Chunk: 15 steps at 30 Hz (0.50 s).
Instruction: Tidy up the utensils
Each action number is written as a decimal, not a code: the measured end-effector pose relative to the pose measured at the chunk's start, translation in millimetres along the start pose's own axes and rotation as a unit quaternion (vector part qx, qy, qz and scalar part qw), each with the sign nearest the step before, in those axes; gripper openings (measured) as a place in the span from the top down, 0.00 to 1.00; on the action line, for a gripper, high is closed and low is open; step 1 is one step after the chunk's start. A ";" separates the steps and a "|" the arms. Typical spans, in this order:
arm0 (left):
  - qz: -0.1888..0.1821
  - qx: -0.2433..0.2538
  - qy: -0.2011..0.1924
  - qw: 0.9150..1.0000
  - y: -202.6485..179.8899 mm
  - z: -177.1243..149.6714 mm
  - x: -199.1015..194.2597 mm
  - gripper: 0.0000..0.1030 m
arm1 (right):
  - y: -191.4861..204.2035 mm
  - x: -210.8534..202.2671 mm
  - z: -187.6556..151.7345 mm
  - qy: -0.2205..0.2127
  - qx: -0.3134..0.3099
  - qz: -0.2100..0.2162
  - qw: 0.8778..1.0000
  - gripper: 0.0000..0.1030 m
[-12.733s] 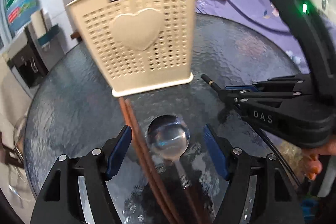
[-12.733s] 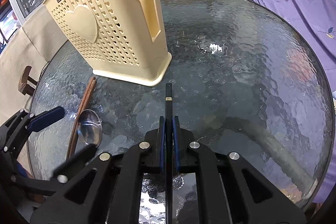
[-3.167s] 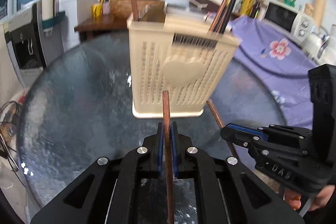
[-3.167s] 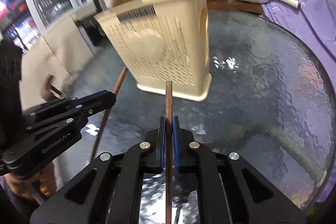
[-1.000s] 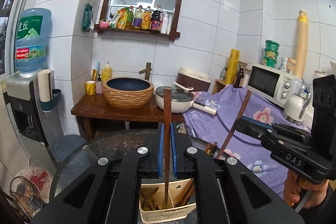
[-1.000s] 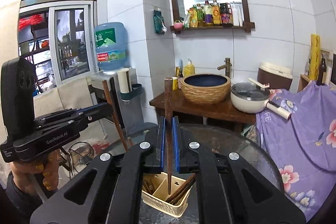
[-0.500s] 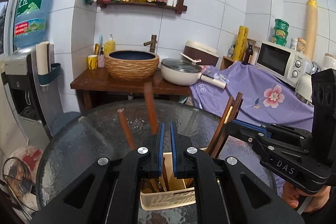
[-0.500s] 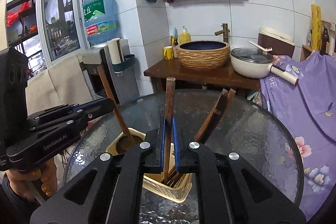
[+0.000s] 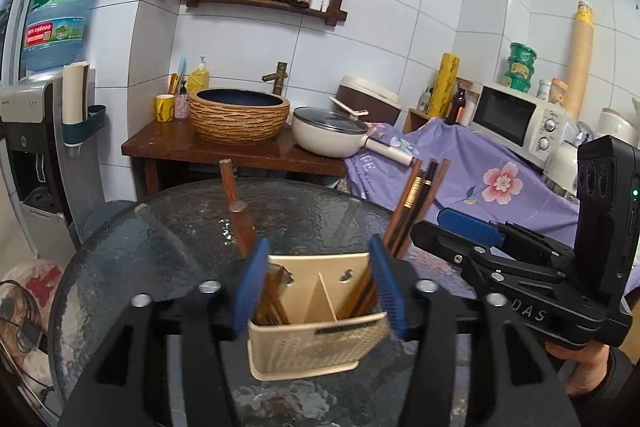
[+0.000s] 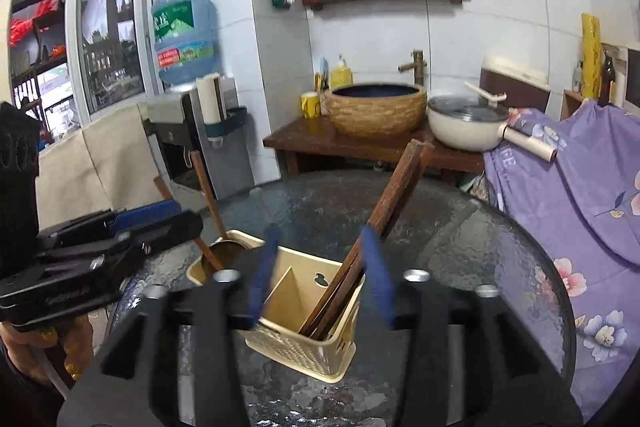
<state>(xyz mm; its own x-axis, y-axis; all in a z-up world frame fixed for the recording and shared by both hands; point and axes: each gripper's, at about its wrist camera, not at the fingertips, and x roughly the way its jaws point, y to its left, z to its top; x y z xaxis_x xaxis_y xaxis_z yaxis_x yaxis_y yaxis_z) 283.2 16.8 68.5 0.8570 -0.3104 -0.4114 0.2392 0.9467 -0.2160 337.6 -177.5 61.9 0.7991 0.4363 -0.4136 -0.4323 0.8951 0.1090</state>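
Note:
A cream perforated utensil holder (image 9: 316,345) stands on the round glass table (image 9: 168,247); it also shows in the right wrist view (image 10: 304,347). Several brown chopsticks (image 9: 412,211) lean in its right compartment, also visible in the right wrist view (image 10: 384,211). A wooden-handled utensil (image 9: 236,211) stands in the left compartment, its handle seen in the right wrist view (image 10: 206,195). My left gripper (image 9: 318,287) is open and empty above the holder. My right gripper (image 10: 320,283) is open and empty above it too. Each gripper shows in the other's view, the right one (image 9: 468,227) and the left one (image 10: 156,213).
Behind the table stands a wooden stand (image 9: 208,151) with a woven basin (image 9: 238,119) and a white pan (image 9: 332,133). A purple flowered cloth (image 9: 480,183) covers the counter at right, with a microwave (image 9: 516,119). A water dispenser (image 9: 44,107) stands at left.
Both grippers have opened and let go of their chopsticks, which now stand in the holder. Both views have tipped down a little toward the holder.

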 end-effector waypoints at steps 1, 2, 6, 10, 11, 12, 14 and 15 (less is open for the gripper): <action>-0.003 0.001 -0.008 1.000 -2.0 -5.5 -6.9 0.33 | 1.8 -7.2 -2.9 -0.009 -0.004 -0.003 1.000 0.40; 0.003 0.004 -0.016 1.000 -3.9 -10.2 -12.4 0.18 | 4.3 -16.8 -8.2 -0.023 -0.008 -0.012 1.000 0.35; 0.054 0.034 -0.078 0.995 -12.9 -38.6 -47.3 0.06 | 11.9 -45.3 -33.5 -0.061 -0.028 -0.034 0.997 0.16; 0.050 0.040 -0.103 0.993 -15.3 -63.1 -74.6 0.06 | 11.9 -70.9 -67.3 -0.083 -0.004 -0.048 0.995 0.06; 0.052 0.039 -0.108 0.992 -14.8 -70.3 -80.6 0.06 | 12.4 -75.9 -74.0 -0.085 0.000 -0.048 0.995 0.06; 0.056 0.035 -0.111 0.992 -12.8 -81.2 -88.0 0.06 | 14.0 -80.5 -80.8 -0.085 0.001 -0.049 0.995 0.06; 0.063 0.027 -0.112 0.991 -9.0 -99.9 -99.2 0.06 | 17.9 -91.8 -96.9 -0.084 -0.003 -0.056 0.995 0.06; 0.067 0.021 -0.109 0.992 -6.8 -108.6 -104.0 0.06 | 20.1 -97.0 -104.6 -0.084 -0.006 -0.059 0.995 0.06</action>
<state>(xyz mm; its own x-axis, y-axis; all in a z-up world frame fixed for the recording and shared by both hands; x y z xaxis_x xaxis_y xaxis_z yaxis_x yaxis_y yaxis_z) 142.9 33.2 16.6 0.9598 -0.1593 -0.2310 0.1309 0.9823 -0.1337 207.7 -211.4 9.6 0.9026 0.3385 -0.2661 -0.3356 0.9402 0.0575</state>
